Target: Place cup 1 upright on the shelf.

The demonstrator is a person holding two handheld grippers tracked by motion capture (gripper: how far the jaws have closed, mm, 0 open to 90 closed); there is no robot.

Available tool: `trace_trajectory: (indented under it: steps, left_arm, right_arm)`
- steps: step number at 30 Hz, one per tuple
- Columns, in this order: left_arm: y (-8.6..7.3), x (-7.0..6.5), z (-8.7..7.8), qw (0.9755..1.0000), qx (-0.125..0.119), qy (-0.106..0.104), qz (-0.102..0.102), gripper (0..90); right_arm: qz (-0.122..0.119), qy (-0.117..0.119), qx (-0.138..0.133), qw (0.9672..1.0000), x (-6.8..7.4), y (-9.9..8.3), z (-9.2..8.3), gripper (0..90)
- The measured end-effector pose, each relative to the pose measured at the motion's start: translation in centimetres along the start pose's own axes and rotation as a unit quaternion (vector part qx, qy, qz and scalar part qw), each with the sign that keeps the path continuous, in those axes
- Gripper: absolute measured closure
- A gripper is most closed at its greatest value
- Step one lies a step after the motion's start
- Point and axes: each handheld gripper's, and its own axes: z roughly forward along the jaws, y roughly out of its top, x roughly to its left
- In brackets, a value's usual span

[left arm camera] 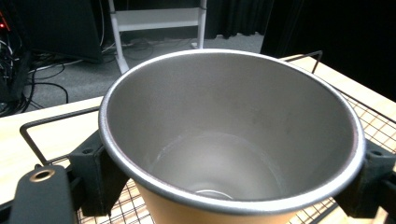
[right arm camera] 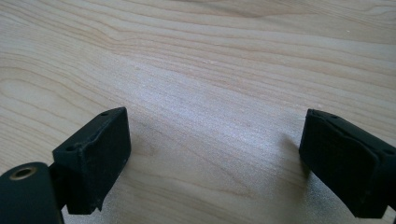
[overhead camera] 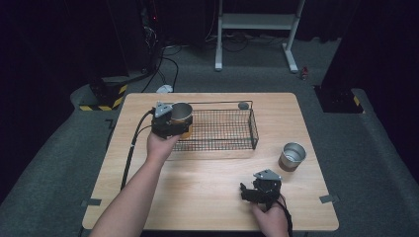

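Nearest you, your right tongs (overhead camera: pixel 253 193) rest low over the bare tabletop (overhead camera: pixel 207 197) with jaws spread and nothing between them, parked clear so the other hand can work. To their far right a second metal cup (overhead camera: pixel 292 156) stands upright, probably waiting its turn. Farther off, your left tongs (overhead camera: pixel 170 123) clamp the steel cup (left arm camera: pixel 233 135) by its sides, mouth up, over the left end of the wire basket (overhead camera: pixel 232 129), apparently to set it inside.
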Motion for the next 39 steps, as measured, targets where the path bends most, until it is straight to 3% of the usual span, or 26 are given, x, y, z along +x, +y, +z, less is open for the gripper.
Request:
trace_trajectory:
  steps: [13,39]
  left_arm:
    - [0.3,0.1,1.6,0.9999,0.006,0.002,-0.016,14.2]
    - [-1.9,0.2,4.0,0.9967,0.073,0.027,-0.022,14.2]
  right_arm:
    - [0.000,0.000,0.000,1.0000,0.0,0.0,0.0,9.0]
    - [0.000,0.000,0.000,1.0000,0.0,0.0,0.0,9.0]
